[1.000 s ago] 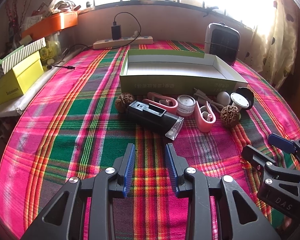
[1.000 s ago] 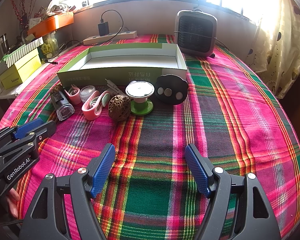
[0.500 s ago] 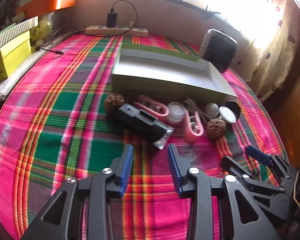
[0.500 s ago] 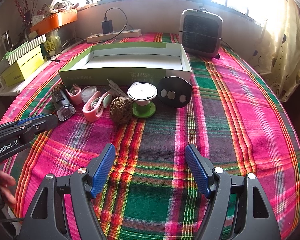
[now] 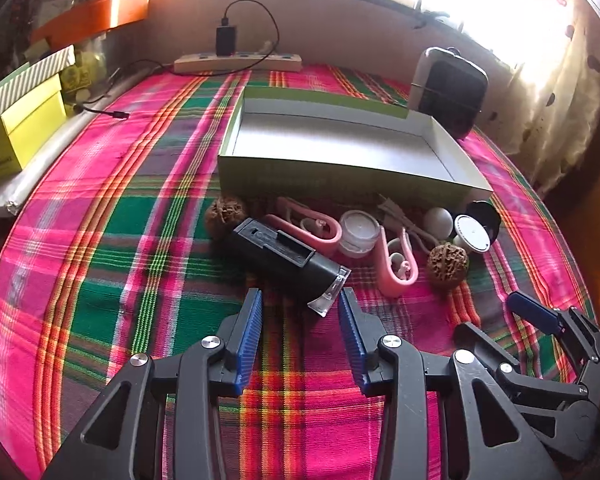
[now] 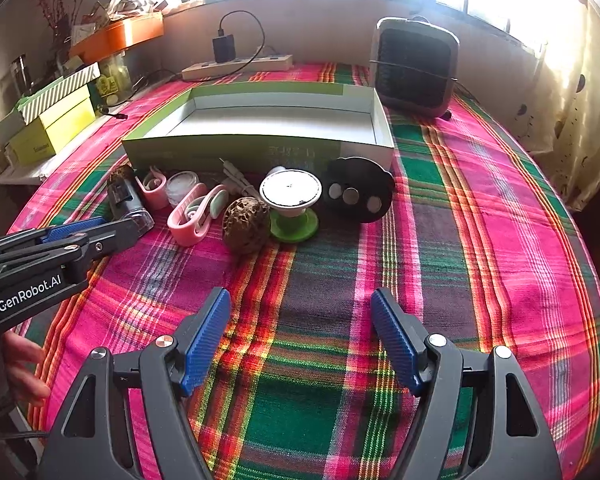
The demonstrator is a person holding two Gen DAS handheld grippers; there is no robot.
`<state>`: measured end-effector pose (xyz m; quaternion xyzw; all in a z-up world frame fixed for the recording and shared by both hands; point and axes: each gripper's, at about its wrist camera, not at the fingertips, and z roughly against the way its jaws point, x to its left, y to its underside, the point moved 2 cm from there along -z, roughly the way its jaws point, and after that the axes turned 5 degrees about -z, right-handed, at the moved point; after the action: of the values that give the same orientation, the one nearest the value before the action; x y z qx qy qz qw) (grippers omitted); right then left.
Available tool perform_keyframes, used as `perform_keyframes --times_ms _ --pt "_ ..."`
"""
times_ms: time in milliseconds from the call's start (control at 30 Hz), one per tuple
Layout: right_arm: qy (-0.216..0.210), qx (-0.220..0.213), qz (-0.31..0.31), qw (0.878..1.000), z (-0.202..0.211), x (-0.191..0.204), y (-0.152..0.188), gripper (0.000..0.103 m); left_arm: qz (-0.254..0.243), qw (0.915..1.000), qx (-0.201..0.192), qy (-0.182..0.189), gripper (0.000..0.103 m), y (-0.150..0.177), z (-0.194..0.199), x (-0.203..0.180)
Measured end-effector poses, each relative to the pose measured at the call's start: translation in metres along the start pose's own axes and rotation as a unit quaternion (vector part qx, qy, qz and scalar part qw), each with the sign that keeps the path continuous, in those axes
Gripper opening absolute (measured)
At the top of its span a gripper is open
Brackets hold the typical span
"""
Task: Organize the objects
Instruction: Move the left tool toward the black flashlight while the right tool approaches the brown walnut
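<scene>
A shallow green box (image 5: 340,178) with a white inside stands open on the plaid cloth; it also shows in the right wrist view (image 6: 236,152). In front of it lie a black device (image 5: 284,258) with a clear tip, two pink clips (image 5: 394,264), a small clear jar (image 5: 358,232), two walnuts (image 5: 448,266), a white round disc on a green base (image 6: 291,194) and a black lid (image 6: 360,194). My left gripper (image 5: 300,304) is open, its fingertips on either side of the device's clear tip. My right gripper (image 6: 300,308) is open and empty, a short way in front of the walnut (image 6: 246,220).
A black fan heater (image 6: 414,68) stands behind the box at the right. A power strip (image 5: 238,63) with a charger lies at the back wall. Yellow and striped boxes (image 5: 20,120) sit on a ledge at the left. A curtain (image 6: 572,92) hangs at the right.
My left gripper has moved forward to the black device and opened a little wider. My right gripper has edged forward and stays wide open.
</scene>
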<state>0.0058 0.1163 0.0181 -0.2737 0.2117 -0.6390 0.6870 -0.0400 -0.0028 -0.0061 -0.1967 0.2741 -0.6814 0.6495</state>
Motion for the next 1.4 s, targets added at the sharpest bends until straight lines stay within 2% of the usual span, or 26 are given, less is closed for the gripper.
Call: perform_keyframes --times_ms 567,667,767,967,1400 --pt "-0.003 0.003 0.003 1.000 -0.001 0.000 -0.001 0.073 0.011 0.9988 0.000 -0.047 0.037 0.013 0.012 0.033" --pt "-0.003 0.003 0.003 1.000 -0.001 0.000 -0.001 0.073 0.016 0.9987 -0.002 -0.047 0.037 0.015 0.016 0.037" --pt "-0.003 0.003 0.003 1.000 -0.001 0.000 -0.001 0.073 0.026 0.9990 -0.018 -0.031 0.037 0.014 0.024 0.040" --pt "-0.003 0.003 0.003 1.000 -0.001 0.001 -0.001 0.073 0.026 0.9989 -0.034 -0.019 0.038 -0.001 0.023 0.031" --pt "-0.004 0.003 0.005 1.000 -0.001 0.001 -0.001 0.073 0.014 0.9985 -0.015 -0.050 0.039 -0.016 -0.003 0.023"
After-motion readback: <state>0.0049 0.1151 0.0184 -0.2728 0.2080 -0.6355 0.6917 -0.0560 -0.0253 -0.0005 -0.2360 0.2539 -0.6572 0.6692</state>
